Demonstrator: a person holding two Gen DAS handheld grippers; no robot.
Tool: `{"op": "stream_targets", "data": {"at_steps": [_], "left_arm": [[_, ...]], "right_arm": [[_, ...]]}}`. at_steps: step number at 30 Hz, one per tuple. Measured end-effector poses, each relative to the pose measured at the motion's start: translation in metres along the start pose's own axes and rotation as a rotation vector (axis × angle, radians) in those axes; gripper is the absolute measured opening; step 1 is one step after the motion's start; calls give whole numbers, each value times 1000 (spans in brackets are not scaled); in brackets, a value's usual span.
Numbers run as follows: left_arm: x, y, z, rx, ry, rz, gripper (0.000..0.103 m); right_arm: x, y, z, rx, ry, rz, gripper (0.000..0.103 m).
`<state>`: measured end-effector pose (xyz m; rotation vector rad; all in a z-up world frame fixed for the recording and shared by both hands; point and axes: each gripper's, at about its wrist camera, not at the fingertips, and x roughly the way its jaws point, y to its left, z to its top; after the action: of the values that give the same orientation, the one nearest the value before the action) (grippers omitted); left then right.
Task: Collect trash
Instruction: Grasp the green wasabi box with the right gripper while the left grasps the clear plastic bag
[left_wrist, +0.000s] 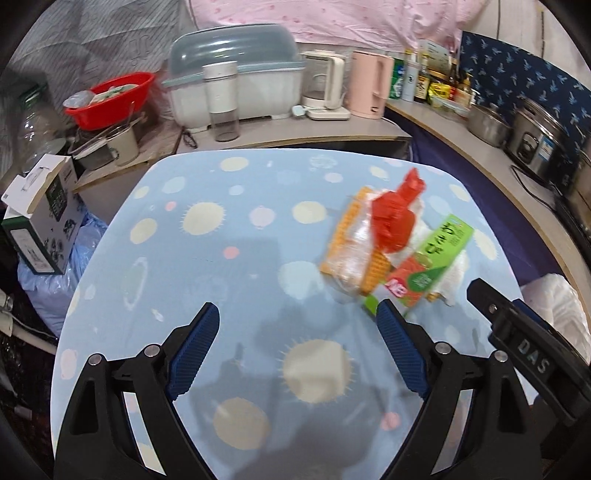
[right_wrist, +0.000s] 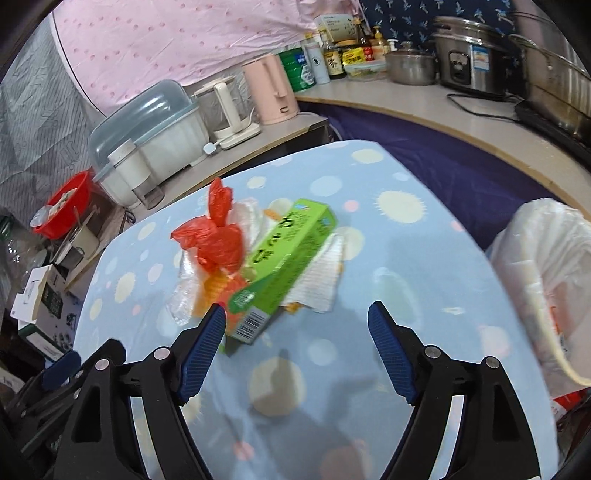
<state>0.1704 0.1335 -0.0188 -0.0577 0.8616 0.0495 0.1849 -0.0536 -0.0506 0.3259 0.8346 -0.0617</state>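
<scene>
Trash pile (right_wrist: 258, 254) lies beyond right gripper's (right_wrist: 297, 317) fingers.

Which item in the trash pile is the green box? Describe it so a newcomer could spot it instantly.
Start at the blue tablecloth with pale dots. In its middle sits a small trash pile: a red plastic bag, an orange-edged clear wrapper and white paper towel. The green box lies on top of the towel, beside the red bag; it is the only long, rigid carton, bright green with dark lettering and a barcode on its end.
</scene>
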Motion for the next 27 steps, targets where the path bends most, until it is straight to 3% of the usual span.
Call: {"op": "stream_targets", "data": {"at_steps": [15,18,21,27], "left_arm": [[30,48,21,-67,6,54,83],[33,48,22,-69,7,50,83],[36,44,24,-64,9,38,83],[45,20,27,-25,11,-12,83]], "right_arm": [[83,46,5,49,30,-228,76],[86,42,1,21,54,-208,60],[72,31,-5,-11,39,-196,51],[37,-14,-18,-6,52,-160,46]]}}
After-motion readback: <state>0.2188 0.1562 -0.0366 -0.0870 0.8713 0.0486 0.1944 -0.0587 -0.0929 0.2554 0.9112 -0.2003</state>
